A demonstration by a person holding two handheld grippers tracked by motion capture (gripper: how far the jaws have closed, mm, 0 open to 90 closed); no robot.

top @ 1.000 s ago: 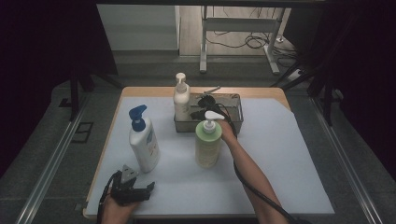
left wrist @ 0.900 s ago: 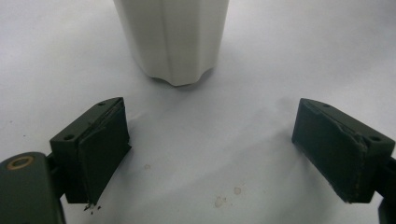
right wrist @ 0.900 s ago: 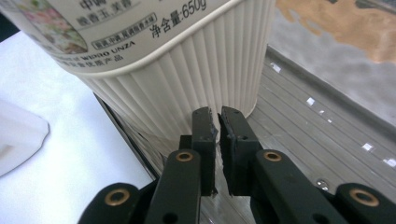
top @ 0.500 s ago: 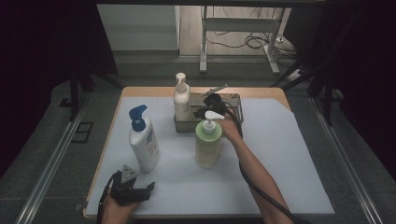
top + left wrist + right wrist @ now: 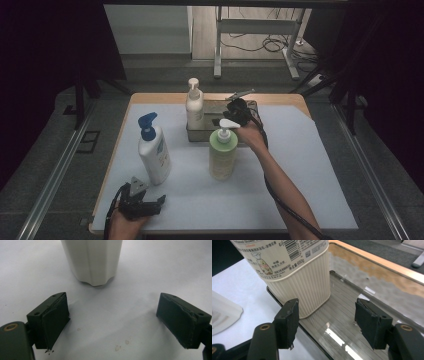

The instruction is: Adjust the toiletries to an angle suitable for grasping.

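High view: a white-covered worktop (image 5: 310,165) carries a blue-pump bottle (image 5: 154,152), a green bottle (image 5: 222,152) and a metal tray (image 5: 197,136) holding a cream bottle (image 5: 194,107). The right gripper (image 5: 239,111) sits over the tray, partly hidden behind the green bottle's pump. In the right gripper view its jaws gape wide and empty above the tray (image 5: 342,315), the cream bottle (image 5: 294,272) cut off at the top. The left gripper (image 5: 150,202) rests at the near edge, jaws spread wide, empty, facing a white bottle base (image 5: 93,262).
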